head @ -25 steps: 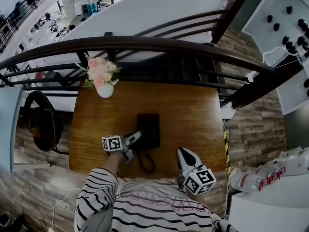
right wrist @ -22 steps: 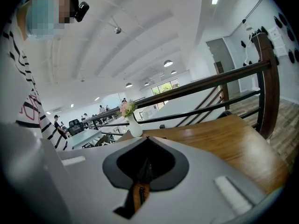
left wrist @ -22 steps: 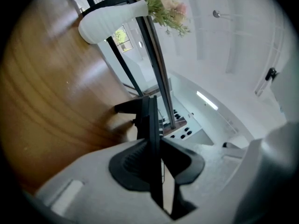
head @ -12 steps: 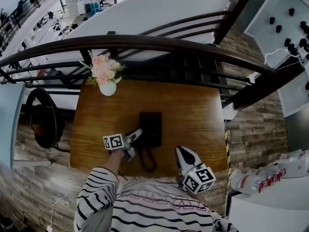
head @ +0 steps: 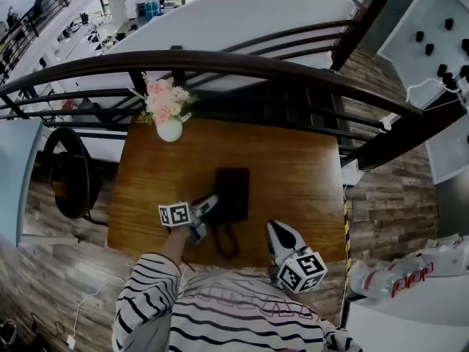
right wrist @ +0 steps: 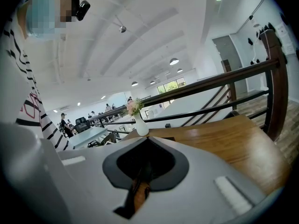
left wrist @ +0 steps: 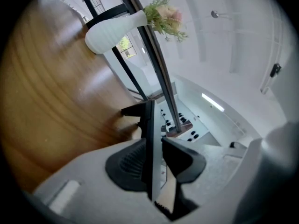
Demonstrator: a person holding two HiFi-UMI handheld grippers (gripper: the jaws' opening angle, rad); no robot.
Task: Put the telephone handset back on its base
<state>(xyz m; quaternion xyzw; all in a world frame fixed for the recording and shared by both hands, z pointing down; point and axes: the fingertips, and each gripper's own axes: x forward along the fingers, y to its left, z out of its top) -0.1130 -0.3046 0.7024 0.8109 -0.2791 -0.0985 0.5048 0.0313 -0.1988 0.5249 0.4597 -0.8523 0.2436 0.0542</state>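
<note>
Striped shirt (head: 220,310); left claw (head: 209,205), right claw (head: 272,230) pale grey.

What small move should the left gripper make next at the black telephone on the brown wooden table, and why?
Probably draw the left gripper straight back off the black telephone handset. Its jaws have just been opening and stand apart with the handset's edge between them. The handset appears to lie on its black rectangular base on the brown wooden table.

Wooden table (head: 293,167) beside dark railing (head: 220,59)
</note>
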